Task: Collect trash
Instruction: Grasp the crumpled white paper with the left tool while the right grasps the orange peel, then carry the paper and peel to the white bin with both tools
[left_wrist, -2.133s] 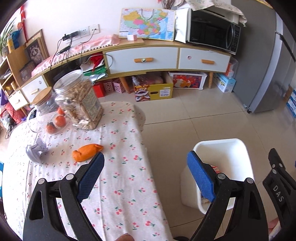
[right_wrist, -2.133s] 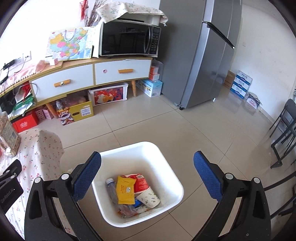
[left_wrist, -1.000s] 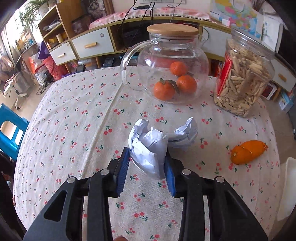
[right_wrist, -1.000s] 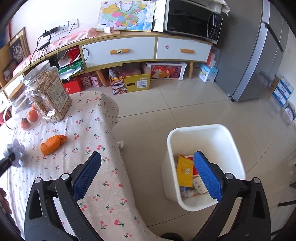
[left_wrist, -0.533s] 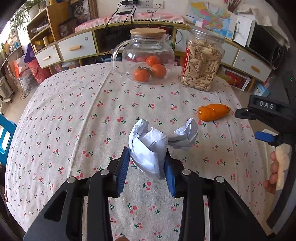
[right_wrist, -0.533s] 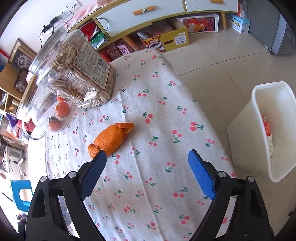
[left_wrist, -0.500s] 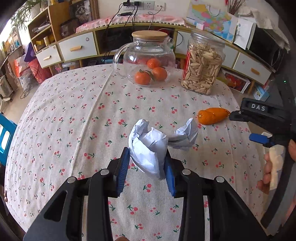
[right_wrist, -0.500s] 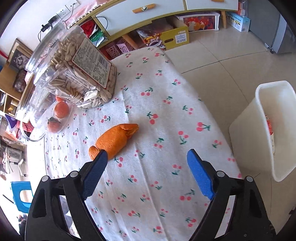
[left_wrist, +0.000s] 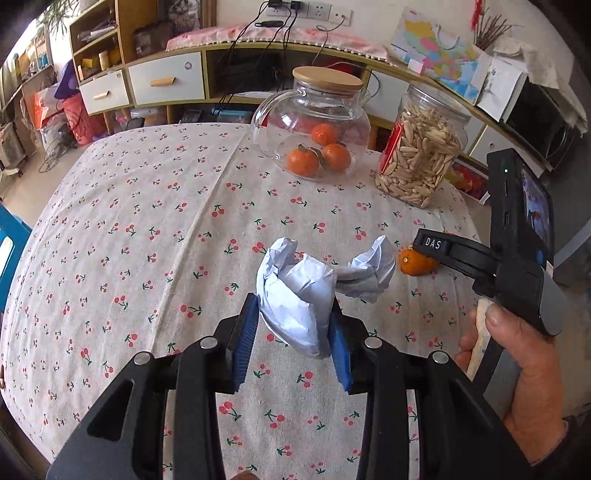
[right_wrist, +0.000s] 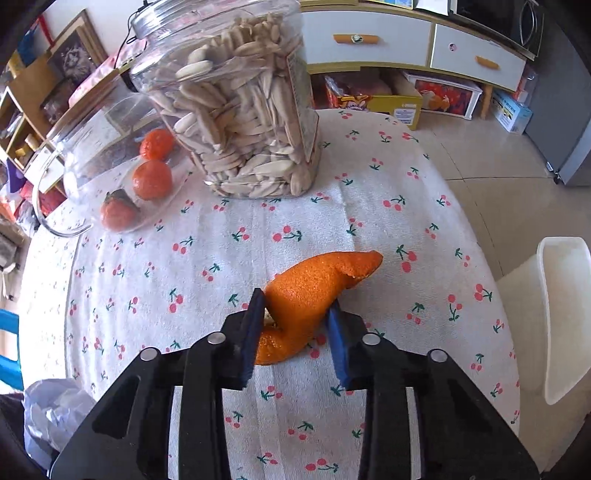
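Trash on your counter (left_wrist: 110, 206) comes down to two pieces, and each is already between a pair of tongs. Largest first: the white bin (right_wrist: 554, 317) stands on the floor off the counter's edge, to the right in your right-wrist view. The seed jar (right_wrist: 243, 99) and the glass teapot (left_wrist: 314, 122) holding oranges sit at the back, well apart from both grips. Your left tongs (left_wrist: 291, 332) are closed on the crumpled paper (left_wrist: 295, 291), pinched low on the wad, with a loose twisted tail sticking out to the right. Your right tongs (right_wrist: 295, 325) are clamped around the orange peel (right_wrist: 306, 295), which seems to rest on the cloth.

The peel is curved and thin, so it could fold or slide out when you lift. The paper's tail may catch your right tool, since the two are near each other. Swinging both hands to one bin at once risks a collision or a drop short of the rim.
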